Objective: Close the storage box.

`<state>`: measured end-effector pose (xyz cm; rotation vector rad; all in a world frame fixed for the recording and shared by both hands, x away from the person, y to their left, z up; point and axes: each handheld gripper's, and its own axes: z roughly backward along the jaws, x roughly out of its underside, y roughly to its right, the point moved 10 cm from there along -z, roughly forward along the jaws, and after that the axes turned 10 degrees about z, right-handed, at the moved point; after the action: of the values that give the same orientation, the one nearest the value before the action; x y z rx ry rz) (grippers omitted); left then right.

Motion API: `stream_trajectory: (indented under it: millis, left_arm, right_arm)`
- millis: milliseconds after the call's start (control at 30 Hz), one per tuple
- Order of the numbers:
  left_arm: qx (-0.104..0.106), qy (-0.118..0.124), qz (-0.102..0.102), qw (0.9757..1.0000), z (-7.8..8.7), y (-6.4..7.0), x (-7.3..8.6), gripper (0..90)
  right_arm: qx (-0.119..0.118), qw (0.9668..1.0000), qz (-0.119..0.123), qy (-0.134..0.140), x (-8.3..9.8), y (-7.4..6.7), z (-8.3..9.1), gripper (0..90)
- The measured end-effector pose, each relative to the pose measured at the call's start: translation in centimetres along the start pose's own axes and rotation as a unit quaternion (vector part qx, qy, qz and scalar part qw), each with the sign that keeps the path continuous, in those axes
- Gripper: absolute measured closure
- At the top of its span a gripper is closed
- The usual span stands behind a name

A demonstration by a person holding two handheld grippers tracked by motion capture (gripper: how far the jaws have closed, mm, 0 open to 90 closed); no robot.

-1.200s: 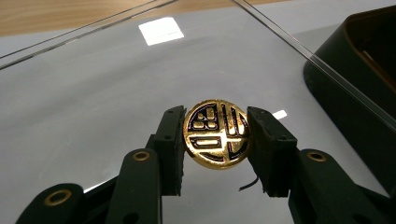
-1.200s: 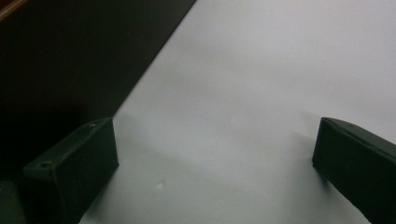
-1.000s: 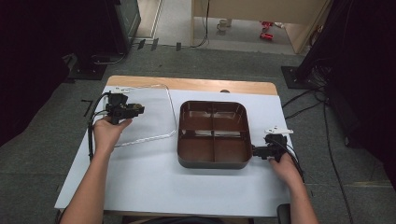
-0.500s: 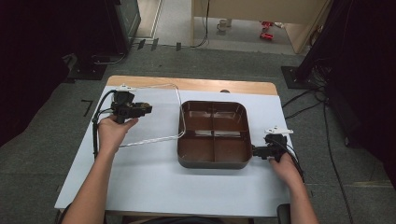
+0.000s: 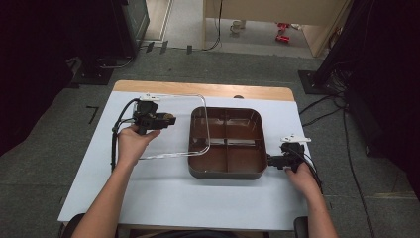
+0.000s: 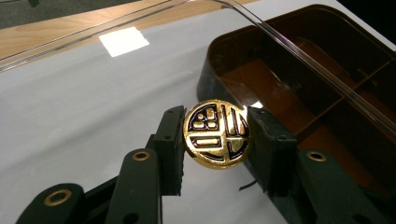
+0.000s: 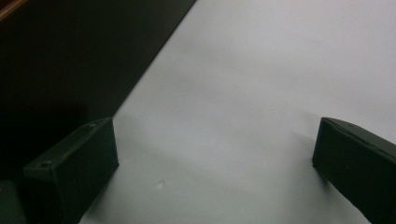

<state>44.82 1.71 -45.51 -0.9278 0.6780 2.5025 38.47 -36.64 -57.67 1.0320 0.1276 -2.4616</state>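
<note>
Item: clear, rounded-rectangular plastic lid (image 5: 173, 126) with a round gold knob bearing a black emblem (image 6: 217, 133).

Location: above the left half of the white table (image 5: 198, 198), tilted. In the high view its right edge overlaps the left rim of the dark brown four-compartment plastic tray (image 5: 228, 143); its far edge lies near the wooden strip along the table's back edge (image 5: 198, 90).

Hold: the left gripper (image 6: 217, 149) has its two black jaws clamped on the gold knob, one pad on each side of the disc, emblem face toward the gripper camera. The knob is the lid's only raised feature, so gripping it there probably lets the whole sheet be carried without touching the thin rim.

Second tool: the right gripper (image 5: 277, 161) rests on the table at the tray's near right corner, jaws standing apart with nothing between them. One jaw sits against or just beside the tray's dark wall; contact cannot be confirmed. Judged purpose: bracing the tray so it does not slide as the lid comes over.

Orientation: the lid's long axis runs left to right across the table, roughly parallel to the tray's long side. Its flat face points upward, right edge leading toward the tray.

Status (judged): lid in transit, not yet seated; tray compartments appear empty.
</note>
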Motion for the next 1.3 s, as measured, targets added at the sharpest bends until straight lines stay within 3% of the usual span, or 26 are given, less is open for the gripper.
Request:
stream_trajectory:
  millis: [367, 733, 1033, 1300]
  left_arm:
    - [0.019, -0.011, -0.026, 0.9994, -2.3, 3.7, 0.1, 59.5]
    - [0.053, -0.015, -0.029, 0.9981, -4.6, 7.8, -0.5, 59.6]
    - [0.047, -0.031, -0.058, 0.9967, -7.2, 11.0, -0.2, 59.5]
    - [0.056, -0.039, -0.056, 0.9961, -9.0, 12.8, 0.0, 59.5]
  right_arm:
    - [0.0, 1.0, 0.0, 0.0, 0.0, 0.0, 0.0, 0.0]
    - [0.0, 1.0, -0.001, 0.0, 0.0, 0.0, 0.0, 0.0]
    - [0.0, 1.0, -0.001, 0.0, 0.0, 0.0, 0.0, 0.0]
    - [0.0, 1.0, 0.001, 0.0, 0.0, 0.0, 0.0, 0.0]
